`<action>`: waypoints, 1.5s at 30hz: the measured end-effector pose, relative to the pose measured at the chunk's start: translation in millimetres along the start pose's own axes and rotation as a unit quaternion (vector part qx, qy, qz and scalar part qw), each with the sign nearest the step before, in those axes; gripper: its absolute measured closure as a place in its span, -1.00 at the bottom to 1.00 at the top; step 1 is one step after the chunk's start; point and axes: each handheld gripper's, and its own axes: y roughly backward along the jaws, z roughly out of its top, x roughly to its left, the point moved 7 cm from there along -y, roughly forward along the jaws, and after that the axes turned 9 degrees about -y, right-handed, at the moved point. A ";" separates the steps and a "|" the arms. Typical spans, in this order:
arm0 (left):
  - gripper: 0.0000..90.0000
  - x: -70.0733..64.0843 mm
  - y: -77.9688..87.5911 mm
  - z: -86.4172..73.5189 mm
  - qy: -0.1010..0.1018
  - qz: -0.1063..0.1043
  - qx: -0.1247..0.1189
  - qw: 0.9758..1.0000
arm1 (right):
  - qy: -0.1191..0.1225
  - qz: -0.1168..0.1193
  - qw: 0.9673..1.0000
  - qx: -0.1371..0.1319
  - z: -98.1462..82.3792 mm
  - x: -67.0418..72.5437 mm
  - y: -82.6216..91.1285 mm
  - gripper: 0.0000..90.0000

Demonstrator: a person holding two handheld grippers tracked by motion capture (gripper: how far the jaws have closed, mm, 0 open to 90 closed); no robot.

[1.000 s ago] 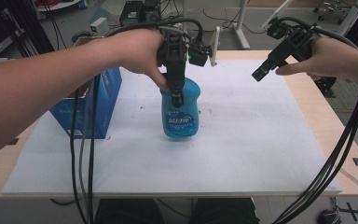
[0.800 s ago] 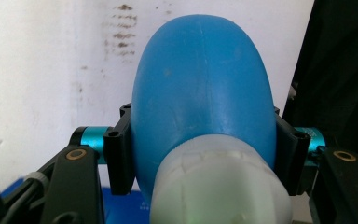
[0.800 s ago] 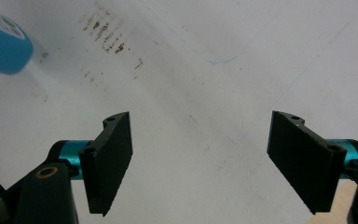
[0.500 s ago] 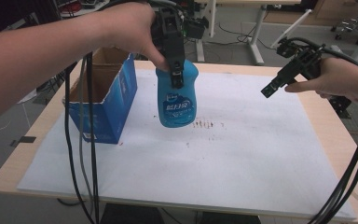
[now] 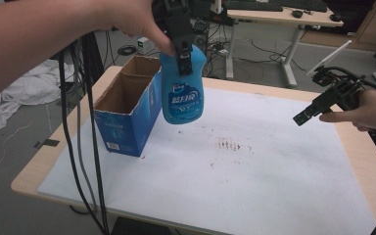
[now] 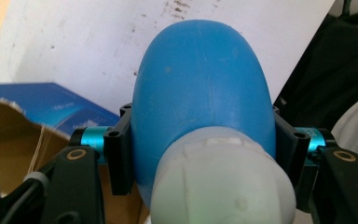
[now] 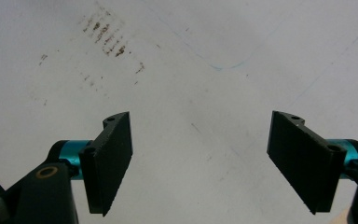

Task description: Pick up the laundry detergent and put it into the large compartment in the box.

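Note:
A blue plastic bottle [image 5: 181, 93] with a white cap [image 6: 219, 186] hangs in the air, just right of an open blue cardboard box [image 5: 127, 105]. My left gripper [image 5: 182, 51] is shut on the bottle's upper part, its black pads [image 6: 119, 156] pressing on both sides below the cap. The bottle's bottom is clear of the white sheet [image 5: 254, 166]. At the right my right gripper [image 5: 304, 117] is held above the sheet, open, with nothing between its pads [image 7: 109, 158].
The box stands at the sheet's left edge with its top flaps up. Brown stains [image 5: 229, 145] mark the middle of the sheet. Black cables [image 5: 85, 147] hang down from my left arm in front of the box. Desks and cables stand beyond the table.
My left gripper has lifted the bottle off the sheet and carried it up and toward the box. The stained spot where it stood now lies bare. The right gripper has barely moved.

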 end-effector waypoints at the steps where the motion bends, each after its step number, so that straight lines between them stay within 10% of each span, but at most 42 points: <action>1: -0.16 2.0 4.1 -3.3 0.009 0.000 -0.002 1.000 | 0.000 0.001 1.000 0.001 1.1 0.2 -0.7 -0.52; 23: -0.15 39.9 49.5 -74.8 0.130 0.029 -0.041 0.990 | 0.004 0.003 1.000 -0.003 16.3 -1.4 3.0 -0.52; 45: -0.15 70.5 32.7 -116.2 0.207 0.046 -0.028 0.977 | -0.005 0.006 1.000 -0.005 14.8 -7.0 3.9 -0.52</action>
